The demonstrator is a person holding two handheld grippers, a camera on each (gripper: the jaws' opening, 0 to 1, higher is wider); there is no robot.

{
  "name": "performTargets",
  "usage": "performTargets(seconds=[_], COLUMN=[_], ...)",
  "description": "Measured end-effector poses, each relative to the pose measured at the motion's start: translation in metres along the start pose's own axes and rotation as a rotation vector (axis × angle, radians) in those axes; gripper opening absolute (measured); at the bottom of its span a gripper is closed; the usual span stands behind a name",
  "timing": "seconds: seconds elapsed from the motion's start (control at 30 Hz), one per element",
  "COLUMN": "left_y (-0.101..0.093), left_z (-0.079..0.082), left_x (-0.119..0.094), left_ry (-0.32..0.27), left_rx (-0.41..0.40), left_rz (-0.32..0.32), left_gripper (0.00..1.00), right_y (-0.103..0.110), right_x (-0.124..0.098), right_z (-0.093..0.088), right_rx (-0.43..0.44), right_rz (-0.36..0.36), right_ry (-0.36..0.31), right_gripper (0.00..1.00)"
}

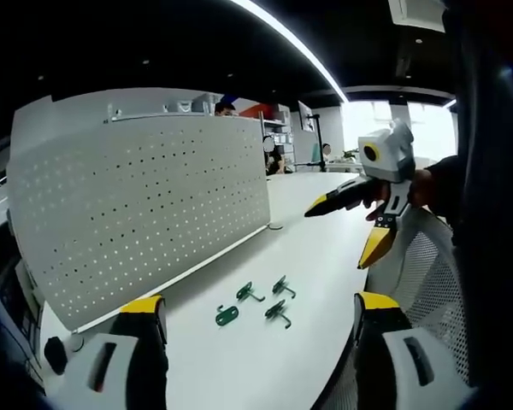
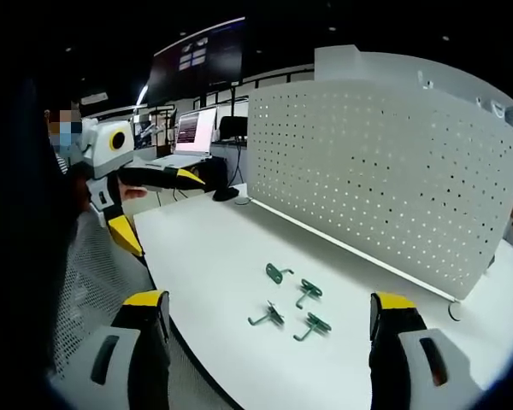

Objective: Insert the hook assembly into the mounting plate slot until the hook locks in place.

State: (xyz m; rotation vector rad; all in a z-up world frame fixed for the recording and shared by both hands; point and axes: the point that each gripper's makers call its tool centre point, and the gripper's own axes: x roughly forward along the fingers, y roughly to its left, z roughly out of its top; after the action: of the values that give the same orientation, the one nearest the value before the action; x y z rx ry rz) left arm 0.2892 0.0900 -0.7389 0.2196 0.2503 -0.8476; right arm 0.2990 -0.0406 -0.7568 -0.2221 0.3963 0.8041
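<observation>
Both gripper views are looking down from opposite ends, well back, across the white tabletop (image 1: pixel 325 248) (image 2: pixel 214 256), sharing four small green metal hooks (image 1: pixel 256 303) (image 2: pixel 292 306) and the grey perforated upright panel (image 1: pixel 145 205) (image 2: pixel 376 171).

Four hooks (image 2: pixel 291 305) lay close together on the table (image 2: pixel 214 256), just in front of the upright perforated panel (image 2: pixel 376 171) that stood along the table's far side. The left gripper (image 2: pixel 145 201) hung over the table's near edge, well apart from the hooks. Behind the panel's end stood what seemed a monitor (image 2: pixel 195 130).
</observation>
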Motion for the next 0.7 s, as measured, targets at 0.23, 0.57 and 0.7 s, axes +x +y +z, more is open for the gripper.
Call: performTargets(seconds=[0.23,0.57,0.7], left_y=[0.0004,0.0022,-0.0013], left_z=[-0.0001,0.0019,0.0050], left_x=[0.0002,0.0028,0.0045], left_ry=[0.002,-0.001,-0.004], left_rx=[-0.007,-0.010,0.008], left_rz=[-0.003,-0.016,-0.023], left_gripper=[0.92,0.91,0.90], right_y=[-0.0017,-0.0021,-0.0020], right_x=[0.0009,0.0013,0.0012], right_z=[-0.0004,-0.0005,-0.0020], right_rx=[0.005,0.007,-0.014], right_rz=[-0.002,-0.006,-0.012], right_ry=[0.000,0.000,0.015], right_gripper=[0.94,0.94,0.93])
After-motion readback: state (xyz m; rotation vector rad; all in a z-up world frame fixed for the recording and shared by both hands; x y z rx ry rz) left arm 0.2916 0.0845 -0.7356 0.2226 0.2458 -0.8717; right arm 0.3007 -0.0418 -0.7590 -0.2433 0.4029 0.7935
